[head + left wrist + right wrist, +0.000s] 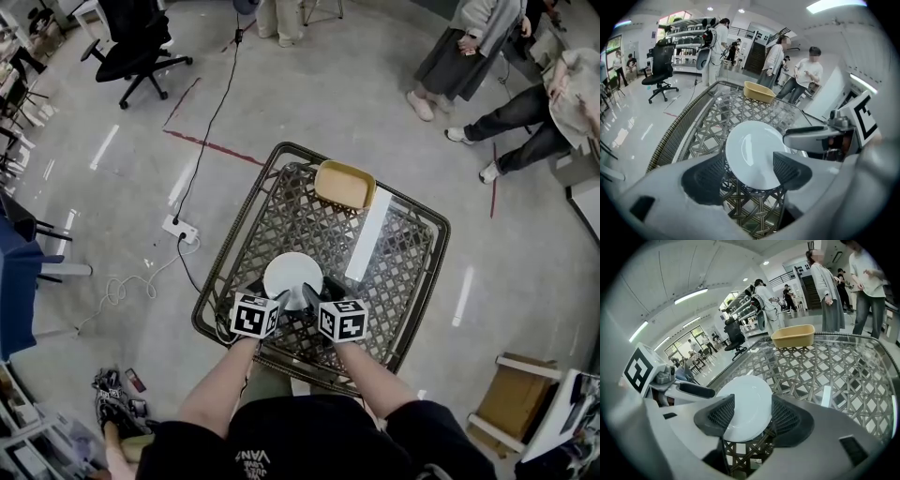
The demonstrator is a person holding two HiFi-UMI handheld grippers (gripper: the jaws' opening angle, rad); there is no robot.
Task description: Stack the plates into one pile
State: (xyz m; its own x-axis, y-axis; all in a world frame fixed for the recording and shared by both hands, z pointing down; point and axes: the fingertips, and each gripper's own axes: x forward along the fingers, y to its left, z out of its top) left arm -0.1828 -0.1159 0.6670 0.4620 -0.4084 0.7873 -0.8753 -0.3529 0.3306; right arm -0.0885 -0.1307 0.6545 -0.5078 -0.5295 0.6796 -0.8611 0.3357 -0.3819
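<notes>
A white plate (292, 274) lies flat on the glass-topped woven table (412, 281), close to its near edge. Whether more than one plate is piled there I cannot tell. My left gripper (283, 299) sits at the plate's near-left rim and my right gripper (310, 299) at its near-right rim, side by side. In the left gripper view the plate (752, 150) shows beyond the spread jaws of the left gripper (750, 176), with the right gripper (820, 138) alongside. The right gripper (749, 417) also stands open, with the plate (747, 401) just past its pads.
A yellow basin (345, 184) stands at the table's far end, and a white strip (367, 236) lies across the right half. People (469, 47) stand and sit beyond the far right. An office chair (136, 47) and a power strip (180, 229) with cables are on the floor at left.
</notes>
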